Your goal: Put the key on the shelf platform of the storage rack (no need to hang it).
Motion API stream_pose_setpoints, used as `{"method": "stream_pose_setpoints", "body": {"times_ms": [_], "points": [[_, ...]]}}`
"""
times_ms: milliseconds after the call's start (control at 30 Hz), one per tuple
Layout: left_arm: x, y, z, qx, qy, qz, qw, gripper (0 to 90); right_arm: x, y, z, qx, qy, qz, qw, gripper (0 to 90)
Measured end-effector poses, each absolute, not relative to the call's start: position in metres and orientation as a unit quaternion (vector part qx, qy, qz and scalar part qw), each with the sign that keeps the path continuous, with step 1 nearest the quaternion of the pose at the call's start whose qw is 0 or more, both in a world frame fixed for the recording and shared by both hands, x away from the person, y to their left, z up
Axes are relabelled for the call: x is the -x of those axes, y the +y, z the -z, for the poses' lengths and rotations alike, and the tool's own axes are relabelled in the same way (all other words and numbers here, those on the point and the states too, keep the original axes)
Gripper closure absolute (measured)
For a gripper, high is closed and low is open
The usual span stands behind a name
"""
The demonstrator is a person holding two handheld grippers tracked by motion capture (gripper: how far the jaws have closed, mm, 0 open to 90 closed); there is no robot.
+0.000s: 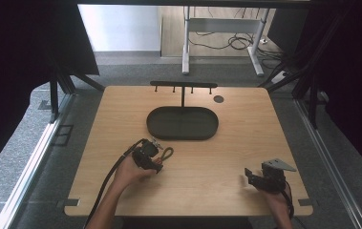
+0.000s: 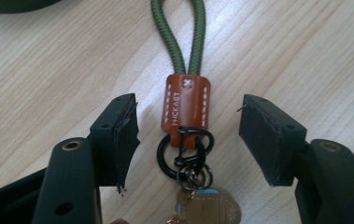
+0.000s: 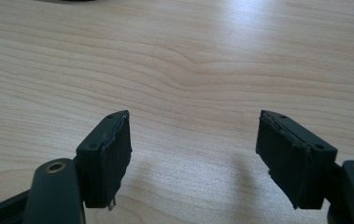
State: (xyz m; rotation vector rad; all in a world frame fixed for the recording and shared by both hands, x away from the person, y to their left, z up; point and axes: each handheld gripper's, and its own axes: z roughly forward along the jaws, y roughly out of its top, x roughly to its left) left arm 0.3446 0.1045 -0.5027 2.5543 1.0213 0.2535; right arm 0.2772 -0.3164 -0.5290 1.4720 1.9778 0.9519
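A keychain lies flat on the wooden table: a green cord loop [image 2: 180,32] joined by an orange leather tab [image 2: 185,107] to black rings [image 2: 186,156] and a tan fob. In the high view the green cord loop [image 1: 167,153] lies just right of my left gripper [image 1: 155,151]. My left gripper [image 2: 188,126] is open, its jaws standing either side of the leather tab without touching it. My right gripper [image 1: 247,174] rests near the table's front right; in its own view my right gripper [image 3: 193,149] is open over bare wood.
A dark oval tray [image 1: 182,122] sits at the table's middle back. Behind it stands a black T-shaped rack [image 1: 183,86] with small hooks. A round dark disc [image 1: 218,99] lies right of the rack. The table edges [image 1: 188,213] drop to grey floor.
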Motion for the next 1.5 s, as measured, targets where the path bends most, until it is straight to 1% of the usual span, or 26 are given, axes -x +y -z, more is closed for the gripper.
{"method": "stream_pose_setpoints", "body": {"times_ms": [100,267,333,400,600,733,833,900,1000,1100,1233,1500], "points": [[-0.344,0.101,0.501,-0.912,0.357,-0.099,0.175,37.1,-0.278,-0.317,0.530,-0.542,0.725,-0.347,0.245,26.9],[-0.349,0.096,0.496,-0.913,0.351,-0.088,0.190,37.2,-0.277,-0.317,0.530,-0.543,0.725,-0.347,0.245,26.9],[-0.353,0.096,0.503,-0.916,0.354,-0.085,0.168,36.9,-0.277,-0.318,0.531,-0.543,0.725,-0.346,0.245,27.0],[-0.355,0.096,0.506,-0.917,0.356,-0.086,0.162,36.8,-0.278,-0.318,0.532,-0.543,0.726,-0.344,0.245,26.9],[-0.358,0.094,0.509,-0.916,0.356,-0.087,0.163,38.3,-0.278,-0.317,0.533,-0.540,0.730,-0.340,0.245,27.0],[-0.361,0.097,0.510,-0.914,0.357,-0.084,0.176,39.9,-0.279,-0.312,0.539,-0.536,0.738,-0.330,0.242,26.9],[-0.362,0.098,0.510,-0.912,0.360,-0.081,0.180,42.1,-0.280,-0.308,0.540,-0.533,0.743,-0.327,0.239,26.4],[-0.361,0.099,0.511,-0.912,0.355,-0.078,0.189,47.9,-0.280,-0.305,0.540,-0.526,0.747,-0.328,0.241,26.2],[-0.360,0.099,0.510,-0.914,0.348,-0.069,0.195,59.0,-0.280,-0.305,0.540,-0.526,0.747,-0.328,0.240,25.8],[-0.359,0.099,0.510,-0.915,0.345,-0.069,0.195,64.3,-0.280,-0.305,0.540,-0.528,0.746,-0.328,0.238,25.5],[-0.359,0.099,0.510,-0.916,0.344,-0.068,0.193,66.2,-0.280,-0.305,0.540,-0.528,0.746,-0.329,0.237,25.4],[-0.358,0.100,0.507,-0.921,0.335,-0.072,0.184,66.7,-0.279,-0.306,0.540,-0.529,0.745,-0.328,0.240,25.6]]}}
